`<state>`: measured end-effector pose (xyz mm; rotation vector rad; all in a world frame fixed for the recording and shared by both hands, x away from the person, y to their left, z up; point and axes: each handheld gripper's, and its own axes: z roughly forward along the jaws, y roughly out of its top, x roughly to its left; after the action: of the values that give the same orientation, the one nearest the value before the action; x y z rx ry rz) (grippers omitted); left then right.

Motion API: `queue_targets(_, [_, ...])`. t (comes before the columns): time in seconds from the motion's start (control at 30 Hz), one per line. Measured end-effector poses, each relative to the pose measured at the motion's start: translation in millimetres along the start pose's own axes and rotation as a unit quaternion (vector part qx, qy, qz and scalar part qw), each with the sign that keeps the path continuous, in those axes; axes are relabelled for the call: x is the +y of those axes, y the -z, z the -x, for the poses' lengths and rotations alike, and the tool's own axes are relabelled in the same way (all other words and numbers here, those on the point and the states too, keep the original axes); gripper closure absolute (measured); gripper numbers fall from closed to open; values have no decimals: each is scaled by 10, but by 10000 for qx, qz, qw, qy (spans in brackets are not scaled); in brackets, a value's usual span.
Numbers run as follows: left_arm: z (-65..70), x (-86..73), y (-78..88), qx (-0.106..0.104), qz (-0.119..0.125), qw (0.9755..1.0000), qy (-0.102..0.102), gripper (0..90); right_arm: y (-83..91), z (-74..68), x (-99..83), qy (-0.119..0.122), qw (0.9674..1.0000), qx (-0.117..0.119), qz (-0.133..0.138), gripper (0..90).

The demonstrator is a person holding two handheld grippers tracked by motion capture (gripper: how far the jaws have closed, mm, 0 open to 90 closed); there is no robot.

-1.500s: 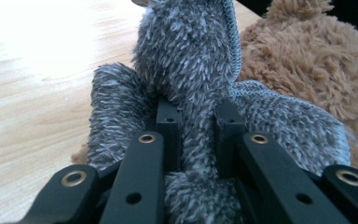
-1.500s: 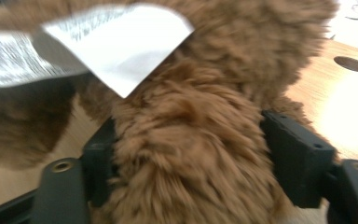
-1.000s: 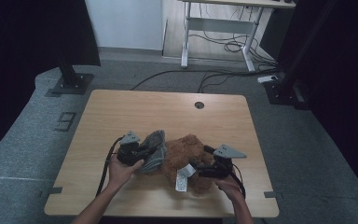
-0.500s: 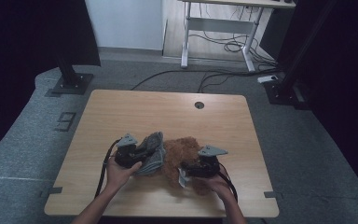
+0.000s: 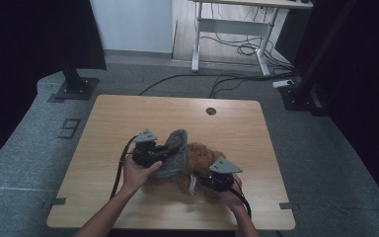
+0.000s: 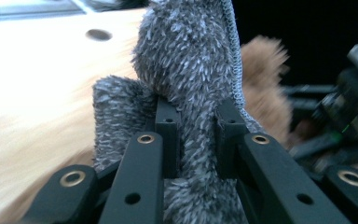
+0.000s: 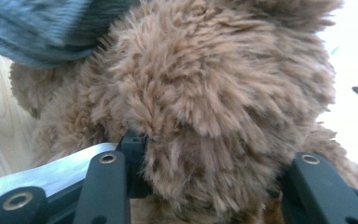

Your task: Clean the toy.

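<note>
Left claw point(image 6: 198, 116): pinched nearly closed on a thick fold of grey fuzzy cloth point(image 6: 186, 56), pile bulging up between and beyond the jaw tips. Right claw point(image 7: 209, 154): spread wide, with the bulk of a brown teddy bear point(image 7: 214, 84) packed between the jaws, one tip buried in fur; reads as a hold, not a mere straddle.

Since a second ago: left claw nudged a little toward the bear, carrying the cloth so that it now drapes against the bear's far side; right claw drawn in slightly toward the near edge with the bear. Suggests a dressing or covering step, cloth meeting toy, not yet settled over it.

Just ahead of the left claw, bear fur and the right claw's body, close. Beside the right claw, a white tag point(image 5: 192, 183) hanging from the bear.

Farther out: bare table point(image 5: 153, 113) beyond both claws up to the small round hole point(image 5: 210, 111), plenty of room there; the near edge close behind the right hand, little slack that way.
</note>
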<state>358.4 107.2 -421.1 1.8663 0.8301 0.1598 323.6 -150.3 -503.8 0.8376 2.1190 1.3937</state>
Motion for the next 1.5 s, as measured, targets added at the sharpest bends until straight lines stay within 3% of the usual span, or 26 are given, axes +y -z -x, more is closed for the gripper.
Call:
queue_targets(0.1, [165, 119, -123, -128, -19, 9998, -143, 757, -5, -73, 44, 221, 9997, -112, 68, 516])
queue_targets(0.17, [274, 188, -238, -71, -77, 9995, -311, 757, -13, -101, 55, 289, 9993, -186, 109, 521])
queue_targets(0.27, [288, 207, -357, -63, -142, 9996, -252, 757, -22, -105, 42, 274, 9990, -319, 180, 530])
queue_targets(0.37, [254, 176, -358, -78, -102, 9997, -203, 757, -9, -73, 6, 211, 9987, -375, 287, 541])
queue_targets(0.5, [115, 86, -223, 35, -19, 9999, -96, 756, 9, -81, 0, 240, 9982, -402, 387, 549])
queue_targets(0.63, [-135, -68, -62, 273, -82, 9995, 140, 757, 29, -75, -4, 236, 9980, -414, 421, 552])
queue_targets(0.8, [-442, -290, 170, 395, 47, 9977, 551, 758, 51, -64, -23, 260, 9982, -366, 408, 553])
queue_targets(1.0, [-637, -451, 430, 565, 187, 9952, 781, 757, 54, -80, -34, 294, 9982, -355, 388, 553])
queue_targets(1.23, [-803, -629, 529, 826, 128, 9921, 934, 757, 64, -49, -74, 208, 9987, -319, 352, 551])
queue_targets(1.5, [-981, -828, 500, 1000, -120, 9878, 1185, 756, 76, 3, -111, 39, 9992, -262, 305, 546])
